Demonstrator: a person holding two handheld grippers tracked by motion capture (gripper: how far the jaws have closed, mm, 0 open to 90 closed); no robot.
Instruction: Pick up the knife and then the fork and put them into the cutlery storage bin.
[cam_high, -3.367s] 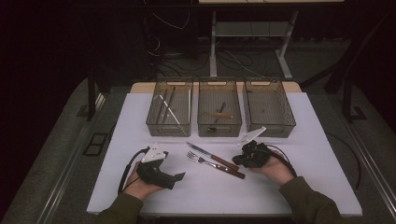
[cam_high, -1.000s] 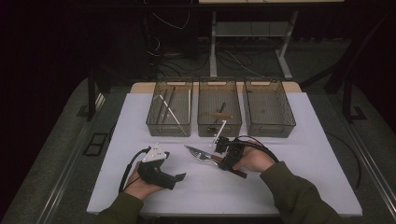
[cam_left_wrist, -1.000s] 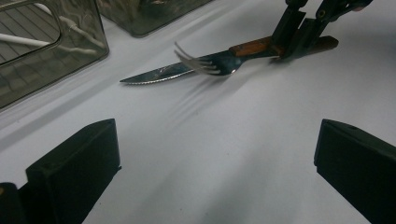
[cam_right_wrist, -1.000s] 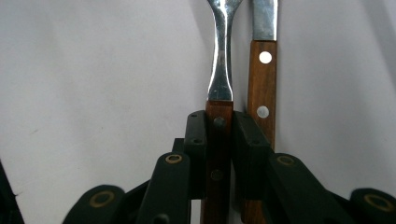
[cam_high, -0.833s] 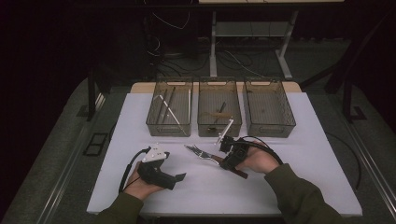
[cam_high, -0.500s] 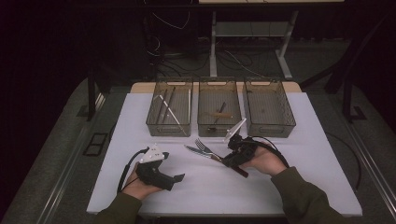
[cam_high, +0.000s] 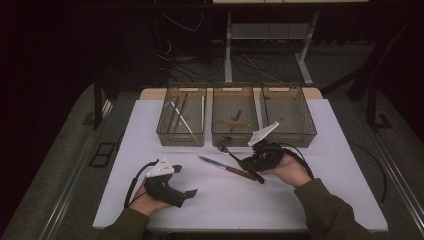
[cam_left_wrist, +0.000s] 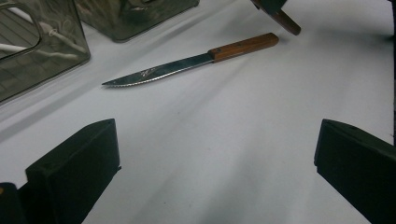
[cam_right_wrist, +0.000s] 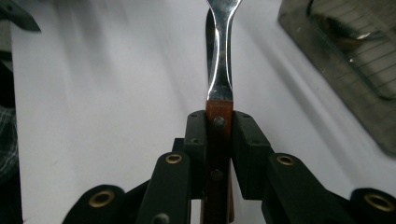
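The right gripper (cam_high: 248, 161) has its jaws clamped on the wooden handle of a fork (cam_high: 231, 152), which it holds lifted just off the white bench (cam_high: 325, 190), tines pointing toward the three clear bins at the back. In the right gripper view the two black pads press the handle from both sides (the rivets in the wood show between them), and the steel neck of the fork (cam_right_wrist: 219, 56) runs straight out ahead above the bench.

A knife (cam_high: 225, 167) with a matching wooden handle lies flat on the bench just in front of the held fork, blade pointing left; the left gripper view shows its serrated blade (cam_left_wrist: 159, 74) clearly.

The left gripper (cam_high: 187, 194) rests on the bench near the front edge, well apart from the knife, its jaws spread wide with nothing between them.

The left bin (cam_high: 165, 135) holds slender pale utensils, and the middle bin (cam_high: 222, 137) holds some too.
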